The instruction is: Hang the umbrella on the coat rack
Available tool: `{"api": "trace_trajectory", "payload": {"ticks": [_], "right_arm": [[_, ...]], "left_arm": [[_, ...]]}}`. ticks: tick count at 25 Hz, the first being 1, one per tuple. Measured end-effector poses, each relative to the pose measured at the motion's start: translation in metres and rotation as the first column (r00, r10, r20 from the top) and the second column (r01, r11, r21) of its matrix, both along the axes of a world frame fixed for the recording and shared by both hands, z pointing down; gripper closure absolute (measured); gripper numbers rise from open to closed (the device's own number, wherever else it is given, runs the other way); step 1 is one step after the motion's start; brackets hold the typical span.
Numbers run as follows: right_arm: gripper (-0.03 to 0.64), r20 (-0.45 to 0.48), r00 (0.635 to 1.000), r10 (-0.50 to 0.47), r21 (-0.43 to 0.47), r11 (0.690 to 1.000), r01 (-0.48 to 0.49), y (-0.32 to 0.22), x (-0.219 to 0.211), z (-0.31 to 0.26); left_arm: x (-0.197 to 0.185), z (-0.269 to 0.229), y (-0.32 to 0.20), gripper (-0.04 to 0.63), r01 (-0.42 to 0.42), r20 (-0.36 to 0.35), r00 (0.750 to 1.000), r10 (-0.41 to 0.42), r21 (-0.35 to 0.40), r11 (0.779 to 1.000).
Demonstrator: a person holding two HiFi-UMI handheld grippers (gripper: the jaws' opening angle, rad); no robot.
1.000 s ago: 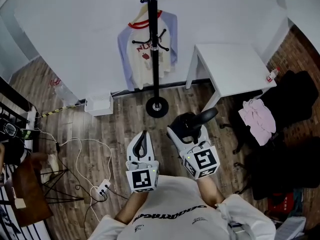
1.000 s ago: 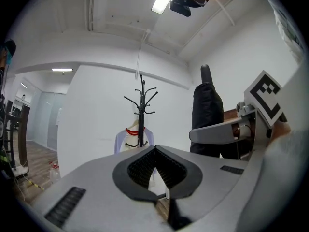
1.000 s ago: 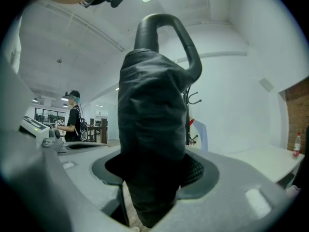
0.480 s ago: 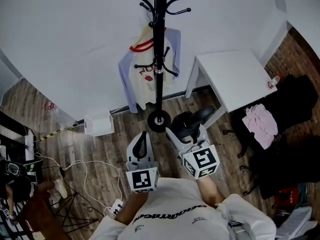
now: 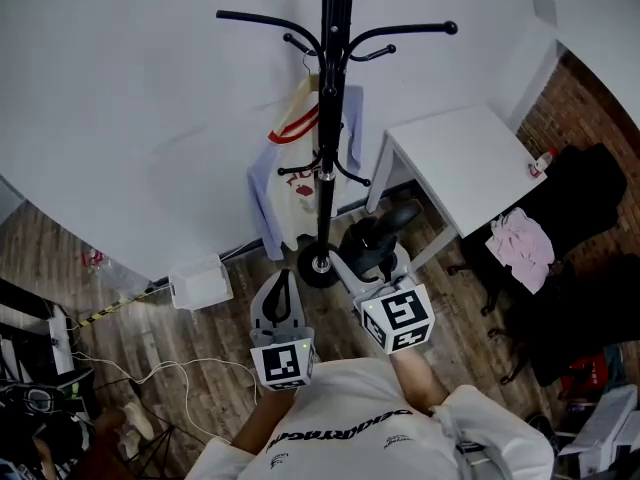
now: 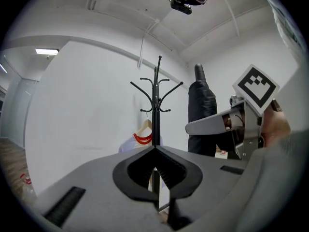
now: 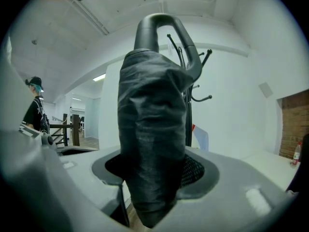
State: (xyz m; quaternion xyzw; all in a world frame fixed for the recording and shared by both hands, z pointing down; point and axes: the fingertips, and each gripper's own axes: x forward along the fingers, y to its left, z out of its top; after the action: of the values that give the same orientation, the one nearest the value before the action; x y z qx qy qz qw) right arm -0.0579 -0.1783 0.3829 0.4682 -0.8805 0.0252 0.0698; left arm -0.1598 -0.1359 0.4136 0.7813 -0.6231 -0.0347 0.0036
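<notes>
A folded black umbrella with a hooked handle stands upright between the jaws of my right gripper, which is shut on it. It also shows in the head view as the umbrella and in the left gripper view as the umbrella. The black coat rack stands just ahead, its hooks spread at the top; its pole lines up with my left gripper, which is shut and holds nothing. A shirt with a red collar hangs on the rack.
A white table stands right of the rack, with a pink cloth on a black chair beyond it. A white box lies on the floor at the wall, cables to its left. A person stands far off at the left of the right gripper view.
Both grippers and the umbrella have come closer to the coat rack; the rack's top hooks have come into the head view and its base now sits right by the grippers.
</notes>
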Motion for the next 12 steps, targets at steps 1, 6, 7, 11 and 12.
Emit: {"api": "trace_trajectory", "payload": {"ticks": [1, 6, 7, 11, 12], "right_arm": [[0.341, -0.001, 1.000, 0.012, 0.002, 1.000, -0.012, -0.005, -0.003, -0.002], [0.341, -0.015, 0.999, 0.051, 0.011, 0.999, -0.051, -0.023, -0.014, -0.011], [0.341, -0.016, 0.998, 0.053, 0.011, 0.999, -0.052, -0.027, -0.014, -0.013], [0.340, -0.020, 0.999, 0.049, 0.014, 0.999, -0.049, -0.040, -0.018, -0.019], [0.339, -0.022, 0.999, 0.047, 0.016, 0.999, -0.046, -0.044, -0.019, -0.021]], "left_arm": [[-0.004, -0.001, -0.005, 0.598, -0.007, -0.006, 1.000, 0.007, 0.004, 1.000], [-0.015, 0.005, -0.017, 0.597, -0.030, -0.029, 0.999, 0.030, -0.002, 1.000], [-0.015, 0.006, -0.019, 0.598, -0.033, -0.031, 0.999, 0.033, -0.003, 0.999], [-0.013, 0.005, -0.028, 0.597, -0.038, -0.031, 0.999, 0.037, -0.003, 0.999], [-0.013, 0.005, -0.031, 0.598, -0.035, -0.031, 0.999, 0.035, -0.003, 0.999]]}}
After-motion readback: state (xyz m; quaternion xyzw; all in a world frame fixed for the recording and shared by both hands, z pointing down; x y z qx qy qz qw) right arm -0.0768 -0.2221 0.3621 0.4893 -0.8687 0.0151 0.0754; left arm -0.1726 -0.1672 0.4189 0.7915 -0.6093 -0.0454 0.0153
